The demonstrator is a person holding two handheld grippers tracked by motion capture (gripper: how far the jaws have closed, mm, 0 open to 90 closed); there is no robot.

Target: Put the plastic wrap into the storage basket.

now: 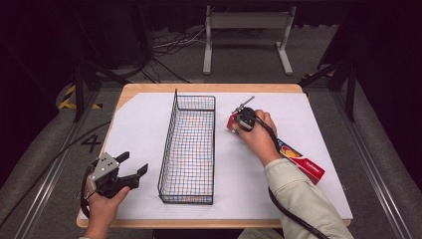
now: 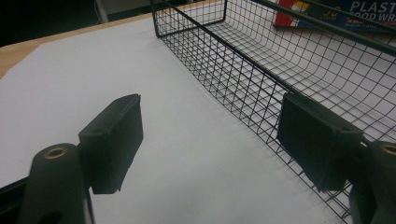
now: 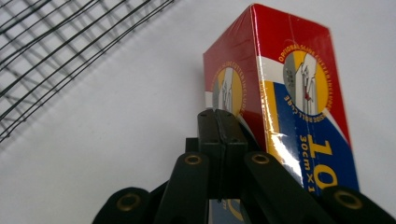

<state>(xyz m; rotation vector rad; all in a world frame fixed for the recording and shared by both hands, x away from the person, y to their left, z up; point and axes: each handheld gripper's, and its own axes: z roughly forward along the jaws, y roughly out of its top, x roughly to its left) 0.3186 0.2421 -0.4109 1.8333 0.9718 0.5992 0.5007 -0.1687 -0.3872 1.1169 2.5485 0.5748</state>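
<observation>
Right gripper (image 3: 219, 140), jaws pressed together, rests against the wrap box (image 3: 289, 93). Left gripper (image 2: 210, 140), jaws apart, waits beside the empty wire basket (image 2: 261, 60); apparently, nothing is loaded yet.

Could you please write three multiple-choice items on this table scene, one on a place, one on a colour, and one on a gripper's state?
1. Where does the wire basket stand?
A. Between the two grippers
B. On the box
C. On the floor

2. What colour is the end of the box nearest the basket?
A. Green
B. Red
C. Black

3. How do the fingers of the left gripper stand?
A. Shut on the basket
B. Shut together
C. Apart, holding nothing

Answers: 1 A, the high view shows it mid-table with the left gripper on one side and the right gripper on the other. 2 B, both the high view and the right gripper view show a red end. 3 C, bare white sheet shows between them.
</observation>
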